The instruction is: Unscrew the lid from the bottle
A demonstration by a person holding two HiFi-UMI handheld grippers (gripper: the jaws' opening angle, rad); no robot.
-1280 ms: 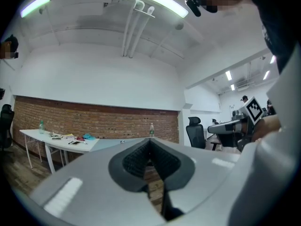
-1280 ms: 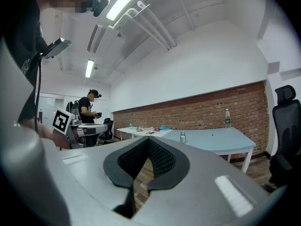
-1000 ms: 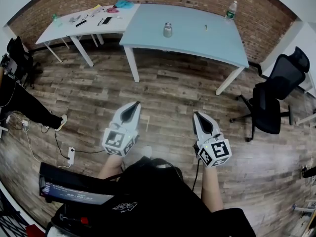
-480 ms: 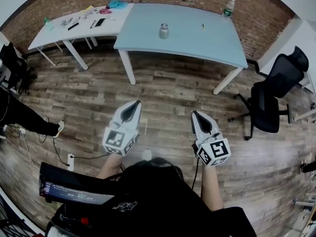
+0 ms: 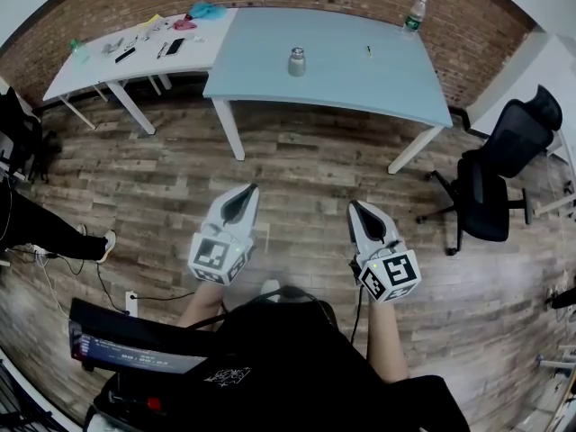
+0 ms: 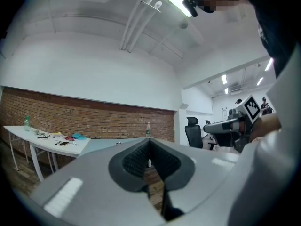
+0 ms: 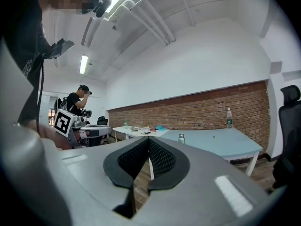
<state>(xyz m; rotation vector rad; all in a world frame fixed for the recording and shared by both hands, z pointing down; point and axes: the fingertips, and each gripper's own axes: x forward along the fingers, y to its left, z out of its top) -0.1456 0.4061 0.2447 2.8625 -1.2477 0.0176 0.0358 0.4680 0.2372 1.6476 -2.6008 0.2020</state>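
Note:
A small silvery bottle [image 5: 296, 61] with a lid stands upright near the middle of the light-blue table [image 5: 360, 70], far ahead of both grippers; it also shows in the right gripper view [image 7: 181, 138]. My left gripper [image 5: 243, 192] and right gripper [image 5: 356, 207] are held side by side over the wooden floor, well short of the table. Both are shut with nothing between their jaws, as the left gripper view [image 6: 149, 142] and right gripper view [image 7: 149, 139] show. In both views the jaws point level toward the brick wall.
A clear plastic water bottle [image 5: 414, 14] stands at the table's far right corner. A white table [image 5: 108, 57] with small clutter adjoins on the left. A black office chair [image 5: 499, 183] is at the right. A seated person's leg [image 5: 54, 228] and a power strip [image 5: 132, 282] are at the left.
The tables and bottle have shifted left and slightly down in the head view, so I have drawn nearer. Both grippers keep their place in the view and stay shut.

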